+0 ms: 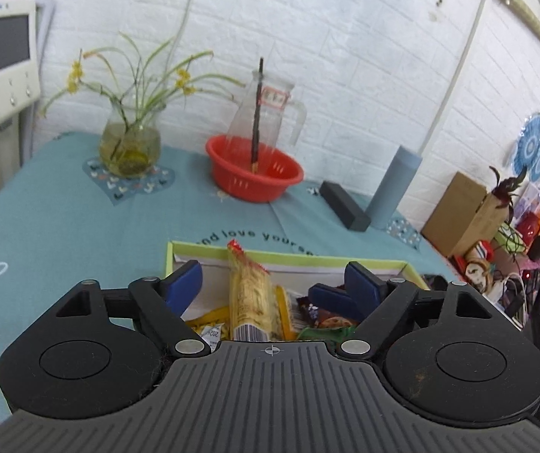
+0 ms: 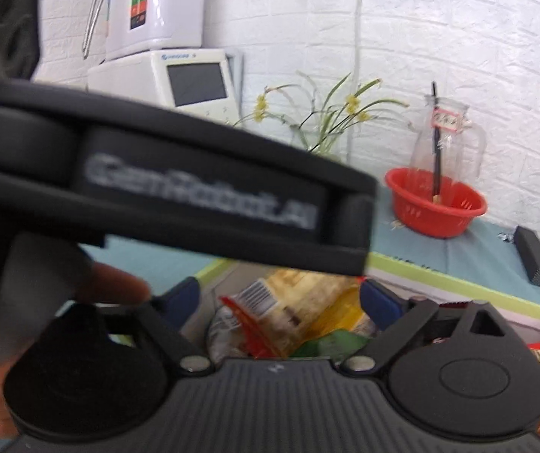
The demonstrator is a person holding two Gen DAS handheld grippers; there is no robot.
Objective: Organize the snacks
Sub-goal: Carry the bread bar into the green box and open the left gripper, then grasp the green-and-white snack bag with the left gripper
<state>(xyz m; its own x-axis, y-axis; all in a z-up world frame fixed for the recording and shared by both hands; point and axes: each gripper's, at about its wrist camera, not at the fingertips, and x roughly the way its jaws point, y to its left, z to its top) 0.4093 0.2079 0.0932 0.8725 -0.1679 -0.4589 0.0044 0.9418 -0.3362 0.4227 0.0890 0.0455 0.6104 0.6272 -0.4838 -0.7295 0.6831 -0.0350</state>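
A green-rimmed cardboard box on the teal tablecloth holds several snack packs. A long yellow snack pack with a red sealed end stands tilted in it, between the fingers of my open left gripper, untouched by the blue pads. Brown and green wrappers lie to its right. In the right wrist view my open right gripper hangs over the same box, above the yellow pack. The left gripper's black body crosses that view and hides the box's far left.
A red plastic basket with a glass jug behind it stands at the back. A vase of flowers, a black bar and a blue tumbler stand near the wall. A white appliance is at the left.
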